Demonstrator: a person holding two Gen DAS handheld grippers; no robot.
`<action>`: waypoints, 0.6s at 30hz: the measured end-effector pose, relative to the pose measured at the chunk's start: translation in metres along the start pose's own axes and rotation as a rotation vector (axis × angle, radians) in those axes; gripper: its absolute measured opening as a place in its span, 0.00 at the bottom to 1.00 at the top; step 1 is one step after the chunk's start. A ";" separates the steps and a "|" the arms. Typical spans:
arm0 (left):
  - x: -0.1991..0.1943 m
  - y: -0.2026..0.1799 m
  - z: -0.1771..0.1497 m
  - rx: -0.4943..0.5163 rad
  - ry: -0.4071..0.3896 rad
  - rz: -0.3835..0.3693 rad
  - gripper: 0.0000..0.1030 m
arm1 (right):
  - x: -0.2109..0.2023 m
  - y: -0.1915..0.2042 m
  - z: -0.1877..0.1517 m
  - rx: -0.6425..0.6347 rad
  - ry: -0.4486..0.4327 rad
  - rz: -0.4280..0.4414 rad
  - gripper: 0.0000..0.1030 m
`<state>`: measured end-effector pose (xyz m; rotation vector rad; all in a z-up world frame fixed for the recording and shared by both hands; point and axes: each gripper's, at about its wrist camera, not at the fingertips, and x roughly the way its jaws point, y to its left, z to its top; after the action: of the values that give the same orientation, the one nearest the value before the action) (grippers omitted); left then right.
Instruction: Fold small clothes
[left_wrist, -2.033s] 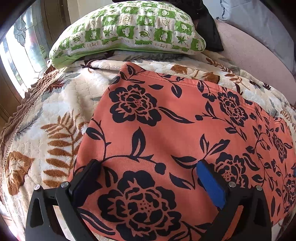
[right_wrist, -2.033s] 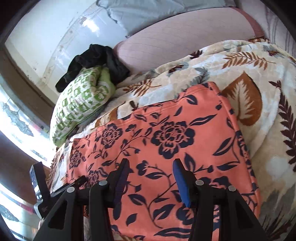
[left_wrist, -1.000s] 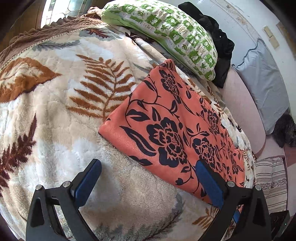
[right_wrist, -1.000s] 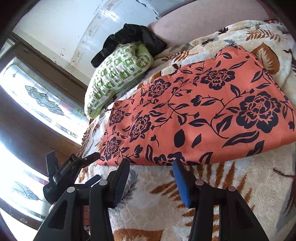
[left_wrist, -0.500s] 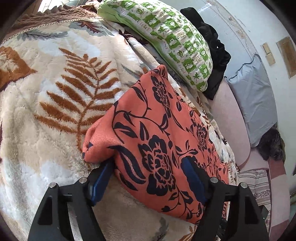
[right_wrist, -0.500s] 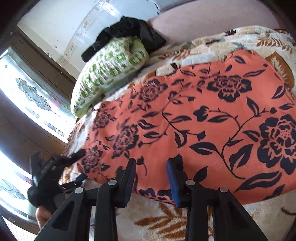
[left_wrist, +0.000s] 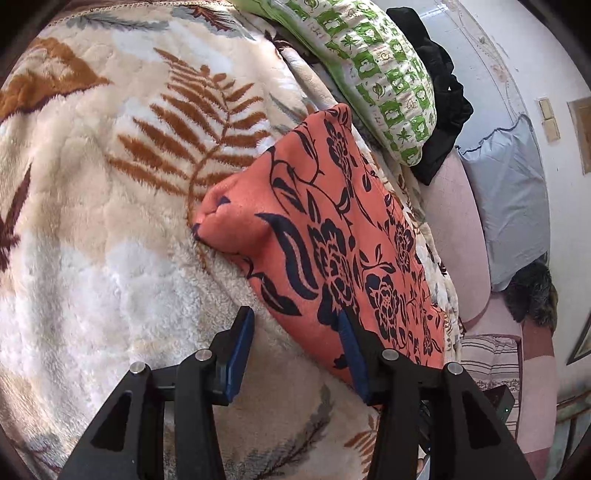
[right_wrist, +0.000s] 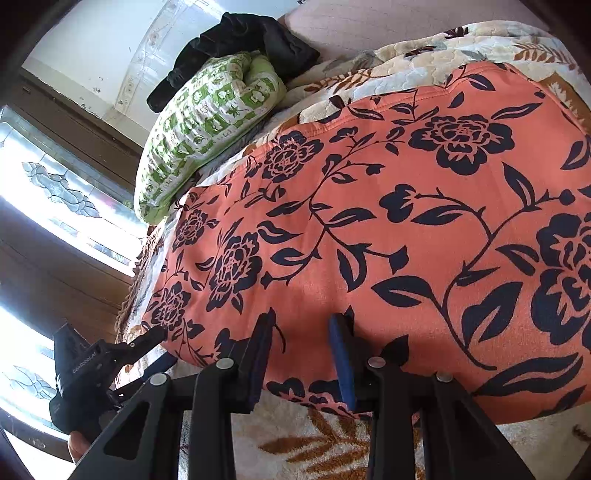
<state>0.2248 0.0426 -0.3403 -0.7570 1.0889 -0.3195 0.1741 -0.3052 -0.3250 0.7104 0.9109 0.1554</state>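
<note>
Beyond floral garment (right_wrist: 388, 229) — green pillow (right_wrist: 207, 122)

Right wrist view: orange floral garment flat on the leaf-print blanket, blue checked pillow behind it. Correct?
Not quite. The pillow is green and white checked, not blue; the right wrist view shows it, with a black garment behind it. The orange floral garment does lie on the leaf-print blanket.

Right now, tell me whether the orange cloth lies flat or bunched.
Mostly flat on the blanket; the orange cloth lies smooth, only its near-left corner is puckered.
</note>
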 end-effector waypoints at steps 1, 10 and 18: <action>0.000 -0.001 -0.001 0.005 -0.003 -0.011 0.57 | 0.000 0.000 0.000 0.000 -0.002 0.000 0.34; 0.021 -0.025 0.006 0.034 -0.081 -0.065 1.00 | 0.000 -0.002 -0.001 0.008 -0.011 0.014 0.34; 0.013 -0.023 0.012 -0.007 -0.206 -0.127 0.52 | -0.001 -0.004 -0.002 0.016 -0.012 0.026 0.34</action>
<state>0.2436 0.0233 -0.3300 -0.8481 0.8503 -0.3369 0.1715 -0.3076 -0.3270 0.7376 0.8923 0.1662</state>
